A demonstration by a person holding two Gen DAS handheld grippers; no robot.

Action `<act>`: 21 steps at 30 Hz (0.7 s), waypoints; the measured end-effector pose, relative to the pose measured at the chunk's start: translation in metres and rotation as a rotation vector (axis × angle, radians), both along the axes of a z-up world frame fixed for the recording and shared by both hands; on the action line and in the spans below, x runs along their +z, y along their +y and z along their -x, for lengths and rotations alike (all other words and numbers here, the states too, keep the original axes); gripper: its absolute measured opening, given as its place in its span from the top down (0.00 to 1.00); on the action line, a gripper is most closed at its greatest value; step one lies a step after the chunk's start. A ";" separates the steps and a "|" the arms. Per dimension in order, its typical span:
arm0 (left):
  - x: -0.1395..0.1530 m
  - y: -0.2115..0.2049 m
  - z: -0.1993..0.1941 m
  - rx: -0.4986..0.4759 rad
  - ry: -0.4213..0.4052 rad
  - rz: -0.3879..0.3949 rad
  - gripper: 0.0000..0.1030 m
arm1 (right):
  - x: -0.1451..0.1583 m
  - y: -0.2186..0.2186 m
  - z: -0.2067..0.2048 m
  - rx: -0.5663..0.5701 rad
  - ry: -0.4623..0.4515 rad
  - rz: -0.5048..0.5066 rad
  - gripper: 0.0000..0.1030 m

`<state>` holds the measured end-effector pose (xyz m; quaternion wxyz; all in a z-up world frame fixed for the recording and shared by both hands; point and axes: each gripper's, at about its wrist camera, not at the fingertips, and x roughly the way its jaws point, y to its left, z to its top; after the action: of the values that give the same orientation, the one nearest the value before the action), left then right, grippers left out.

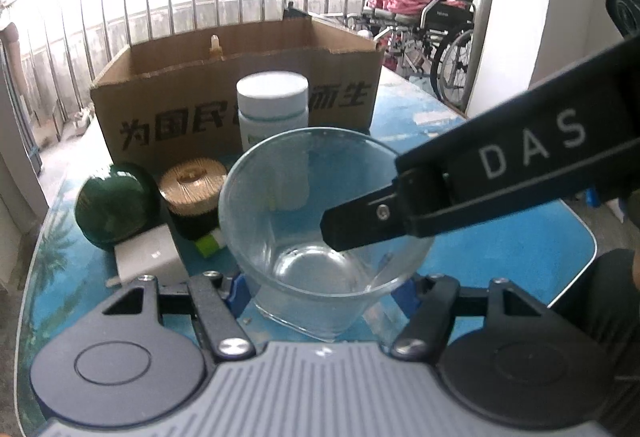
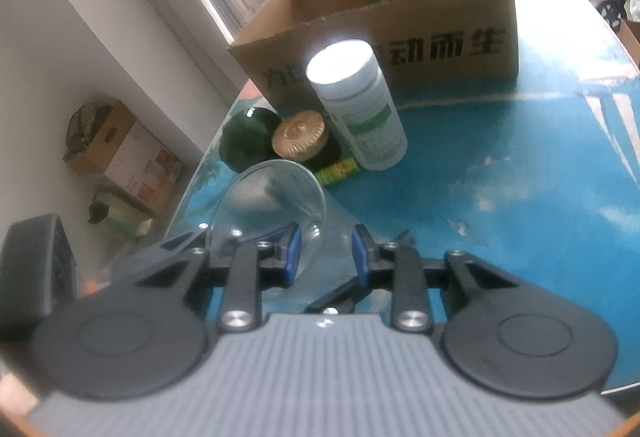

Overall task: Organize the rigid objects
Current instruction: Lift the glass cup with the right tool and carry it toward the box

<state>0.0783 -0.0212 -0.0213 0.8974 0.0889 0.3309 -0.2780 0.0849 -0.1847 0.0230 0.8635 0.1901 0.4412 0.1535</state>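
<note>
The left gripper (image 1: pixel 320 287) points down at a slant over the blue surface (image 1: pixel 520 249), its jaws set on either side of the base of a clear glass cup (image 1: pixel 316 213) and holding it. From the right, the right gripper (image 2: pixel 325 257) also slants downward, one finger (image 1: pixel 360 227) dipped inside the cup's mouth, its jaws narrowed on the cup's wall. Behind the cup, left to right, stand a dark green ball (image 1: pixel 112 205), a round brush (image 1: pixel 192 189), a white bottle (image 1: pixel 273 105) and an open cardboard box (image 1: pixel 240 93).
</note>
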 end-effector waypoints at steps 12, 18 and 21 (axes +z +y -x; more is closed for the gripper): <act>0.053 0.015 0.010 0.034 -0.131 0.025 0.33 | 0.057 0.015 0.016 0.043 -0.153 0.045 0.75; 0.090 0.022 0.008 0.048 -0.217 0.026 0.33 | 0.098 0.025 0.017 0.071 -0.249 0.073 0.75; 0.108 0.024 0.003 0.053 -0.248 0.023 0.33 | 0.118 0.030 0.014 0.088 -0.293 0.084 0.75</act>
<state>0.0750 0.0025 0.0865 0.9393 0.1035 0.2165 -0.2451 0.0713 -0.1549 0.1412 0.9182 0.1101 0.3245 0.1984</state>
